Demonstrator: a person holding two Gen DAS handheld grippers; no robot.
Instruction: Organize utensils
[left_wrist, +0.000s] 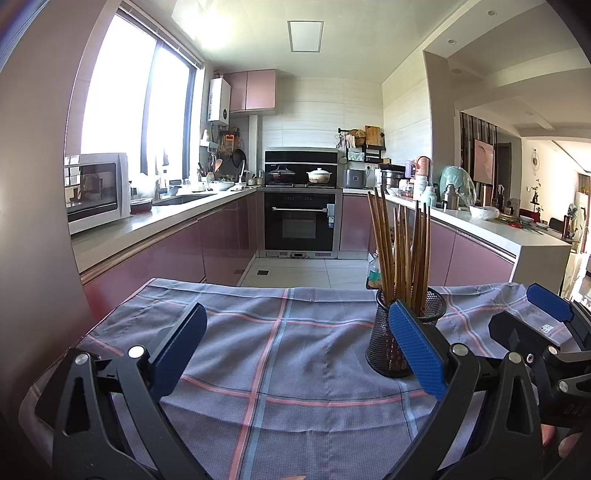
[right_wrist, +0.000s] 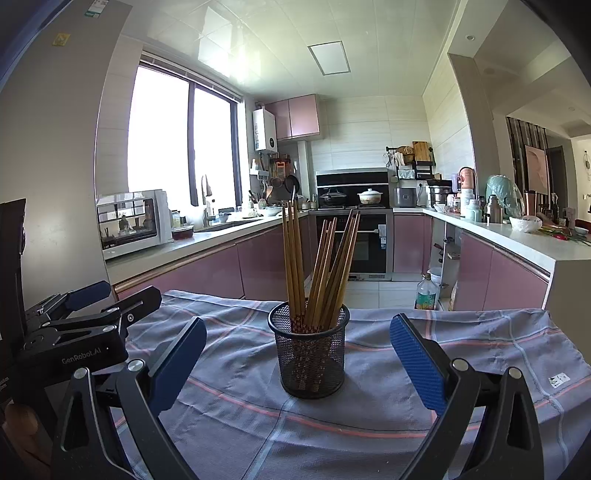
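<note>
Fingers of both grippers spread wide, blue pads facing inward, nothing held between them. Left gripper (left_wrist: 299, 350) hangs low over the desk (left_wrist: 303, 435), which is covered by a grey-blue checked cloth (left_wrist: 258, 332) with pink and light-blue stripes. Right gripper (right_wrist: 297, 360) also low over the same cloth, its two fingers flanking the holder without touching it.

Black wire-mesh cup (right_wrist: 309, 350) stands upright on the cloth, straight ahead of the right gripper and between its pads in the right wrist view. Seen from the left wrist, the same cup sits to the right of centre, partly behind the left gripper's right-hand finger (left_wrist: 415, 350); contact cannot be judged there.

Brown chopsticks (right_wrist: 317, 273) stand bundled in the cup, tips fanning outward above the rim, some leaning left, some right.

Each gripper shows at the edge of the other's view: the two are side by side, apart.

Background: kitchen with pink cabinets, white microwave (left_wrist: 98, 190) on the left worktop, black oven (left_wrist: 301, 221) at the far wall, bright window (right_wrist: 177, 136).
</note>
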